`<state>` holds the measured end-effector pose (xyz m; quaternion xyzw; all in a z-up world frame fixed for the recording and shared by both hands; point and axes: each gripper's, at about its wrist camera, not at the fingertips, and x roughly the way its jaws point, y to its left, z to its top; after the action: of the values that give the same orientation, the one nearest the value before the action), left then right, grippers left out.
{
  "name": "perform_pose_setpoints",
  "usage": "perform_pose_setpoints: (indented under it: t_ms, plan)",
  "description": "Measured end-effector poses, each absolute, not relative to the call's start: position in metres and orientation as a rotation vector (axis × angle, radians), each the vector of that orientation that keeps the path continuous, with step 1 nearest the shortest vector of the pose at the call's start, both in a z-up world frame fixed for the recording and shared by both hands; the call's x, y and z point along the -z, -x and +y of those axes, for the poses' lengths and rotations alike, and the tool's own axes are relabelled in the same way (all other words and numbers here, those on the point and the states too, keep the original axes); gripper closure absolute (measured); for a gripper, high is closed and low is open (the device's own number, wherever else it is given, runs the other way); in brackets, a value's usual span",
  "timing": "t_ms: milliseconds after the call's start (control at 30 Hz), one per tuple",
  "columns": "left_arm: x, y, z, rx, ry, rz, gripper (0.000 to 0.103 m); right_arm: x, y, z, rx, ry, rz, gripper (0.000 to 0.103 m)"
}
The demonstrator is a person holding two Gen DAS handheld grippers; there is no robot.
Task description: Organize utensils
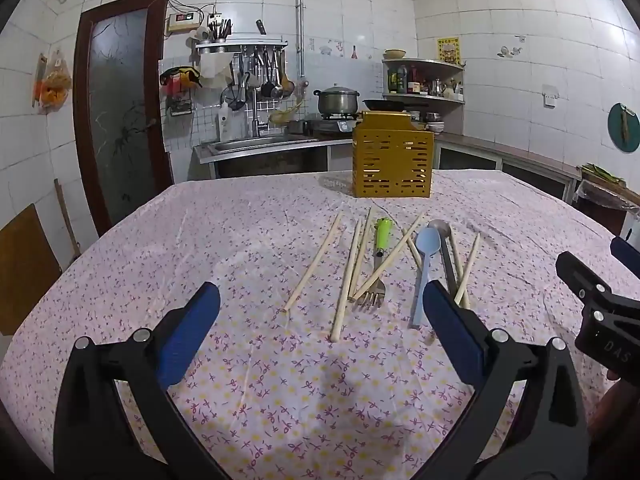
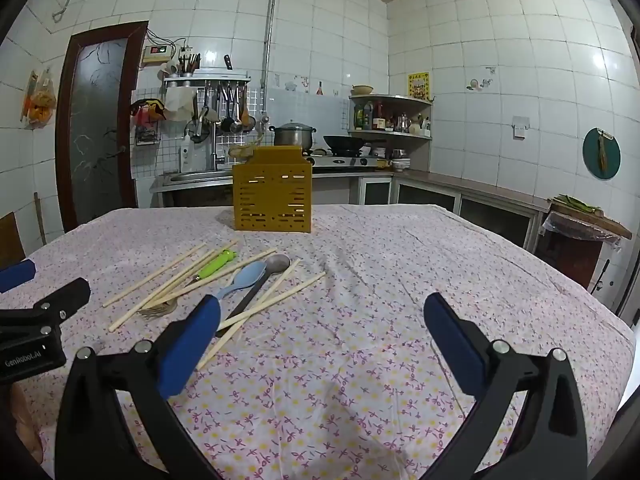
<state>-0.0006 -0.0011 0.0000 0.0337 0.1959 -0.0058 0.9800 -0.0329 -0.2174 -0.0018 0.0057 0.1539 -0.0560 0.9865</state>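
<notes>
- Tablecloth (image 1: 240, 240) — thin printed cloth, creased, with a slight sheen.
- Chopsticks (image 1: 314, 266): pale bare wood, matt.
- Fork (image 1: 374, 292) — dull metal tines, glossy green plastic handle.
- Blue spoon (image 1: 424, 264): smooth matt plastic.
- Yellow holder (image 1: 392, 160): perforated, satin-finished.

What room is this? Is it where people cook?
Yes, it looks like a home kitchen. There is a pot and wok on a stove, a sink, and ladles hanging on the tiled wall.
</notes>
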Motion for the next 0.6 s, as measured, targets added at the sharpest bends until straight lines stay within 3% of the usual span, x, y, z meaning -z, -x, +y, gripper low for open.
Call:
perform_pose_setpoints:
  t_ms: [600]
  plan:
    - [0.0036,-0.0004,-0.0018,0.023,-0.027,0.411,0.005,-0.0009,0.0355,-0.2191,0.115,-0.015,0.307,0.004]
